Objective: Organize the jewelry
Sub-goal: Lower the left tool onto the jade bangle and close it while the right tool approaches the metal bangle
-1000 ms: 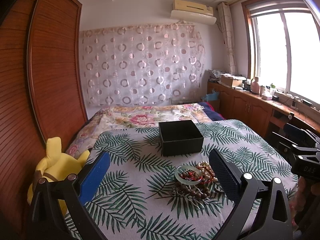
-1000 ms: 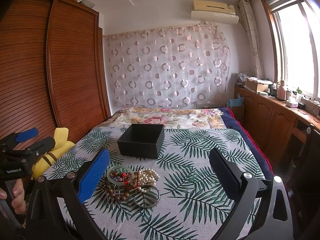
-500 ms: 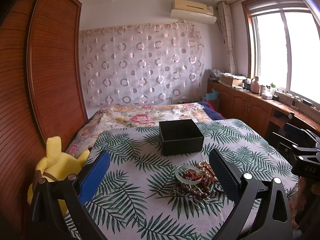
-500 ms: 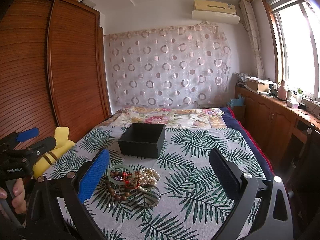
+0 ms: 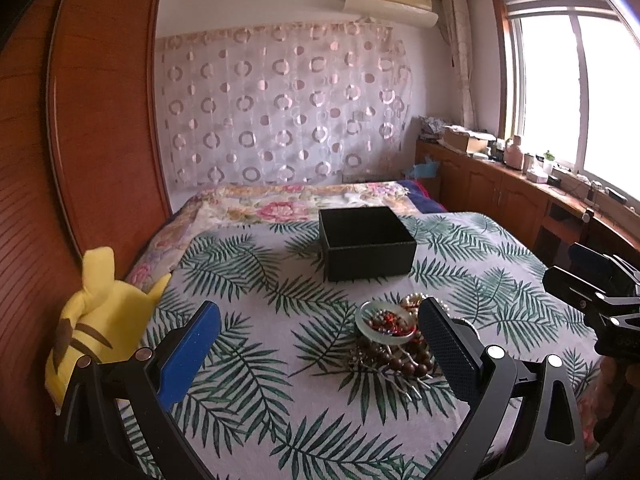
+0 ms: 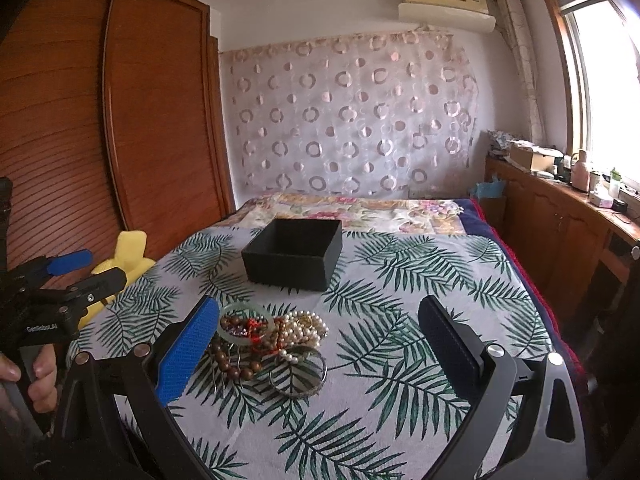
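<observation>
**Jewelry heaped on the bed, both claws released and empty**

Start at your far left: a yellow plush toy (image 5: 96, 320) sits at the bed's edge by the wooden wardrobe (image 5: 100, 112), clear of the work. Your left claw (image 5: 320, 344) hangs spread wide over the leaf-print bedspread (image 5: 248, 280), gripping nothing. In its view the jewelry pile (image 5: 394, 340) lies at about 2 o'clock from the claw's middle, just beside the right finger.

In the right wrist view your right claw (image 6: 316, 344) is likewise spread and empty, with the pile at 9 o'clock, close to the blue finger. The pile is a pale green bangle (image 6: 247, 322) resting on dark wooden beads (image 6: 232, 364), a pearl strand (image 6: 302, 326) and a thin metal bangle (image 6: 298, 374) nearest you.

The open black box (image 6: 294, 254) stands at 12 o'clock, well apart from the pile.

Expect the green bangle to be stiff, slick and breakable; pinch it across the rim. The strands look limp and tangled, so lifting one will likely drag the others.
</observation>
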Available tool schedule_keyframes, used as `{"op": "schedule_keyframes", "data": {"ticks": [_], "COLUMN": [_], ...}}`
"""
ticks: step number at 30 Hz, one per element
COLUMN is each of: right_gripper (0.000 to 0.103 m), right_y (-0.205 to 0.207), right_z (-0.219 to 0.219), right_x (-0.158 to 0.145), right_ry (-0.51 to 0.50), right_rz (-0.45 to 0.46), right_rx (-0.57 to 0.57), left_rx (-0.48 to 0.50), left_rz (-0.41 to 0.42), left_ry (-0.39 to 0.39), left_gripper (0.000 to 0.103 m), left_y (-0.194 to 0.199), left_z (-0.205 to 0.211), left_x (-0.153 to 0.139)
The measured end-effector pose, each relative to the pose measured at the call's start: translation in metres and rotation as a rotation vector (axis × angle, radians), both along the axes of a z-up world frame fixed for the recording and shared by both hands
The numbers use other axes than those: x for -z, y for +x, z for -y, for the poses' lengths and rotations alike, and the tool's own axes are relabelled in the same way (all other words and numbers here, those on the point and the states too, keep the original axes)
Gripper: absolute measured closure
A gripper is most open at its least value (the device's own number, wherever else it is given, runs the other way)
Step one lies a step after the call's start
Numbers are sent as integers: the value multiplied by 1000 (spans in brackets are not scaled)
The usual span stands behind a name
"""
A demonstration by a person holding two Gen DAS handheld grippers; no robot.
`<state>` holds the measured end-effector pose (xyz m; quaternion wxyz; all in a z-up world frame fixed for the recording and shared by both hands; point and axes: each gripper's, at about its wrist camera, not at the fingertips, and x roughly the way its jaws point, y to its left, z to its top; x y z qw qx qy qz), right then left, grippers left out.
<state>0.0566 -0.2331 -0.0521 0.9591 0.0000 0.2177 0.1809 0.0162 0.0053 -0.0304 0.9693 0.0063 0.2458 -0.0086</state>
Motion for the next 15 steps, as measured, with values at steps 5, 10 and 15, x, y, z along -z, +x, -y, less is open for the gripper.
{"op": "schedule_keyframes", "data": {"ticks": [5, 10, 15], "right_gripper": [11, 29, 33], "right_y": [9, 24, 40], "right_z": [1, -2, -4], "right_x": [16, 38, 58], "right_ry": [-3, -36, -72], "right_rz": [-43, -96, -164], "right_rx": [-44, -84, -118], "left_rx": [3, 16, 65], "left_rz": [-36, -81, -129], "left_ry": [-11, -22, -39], "left_gripper": [8, 8, 8], "left_y": [8, 18, 33], "left_z": [-4, -9, -7], "left_x": [14, 30, 42]}}
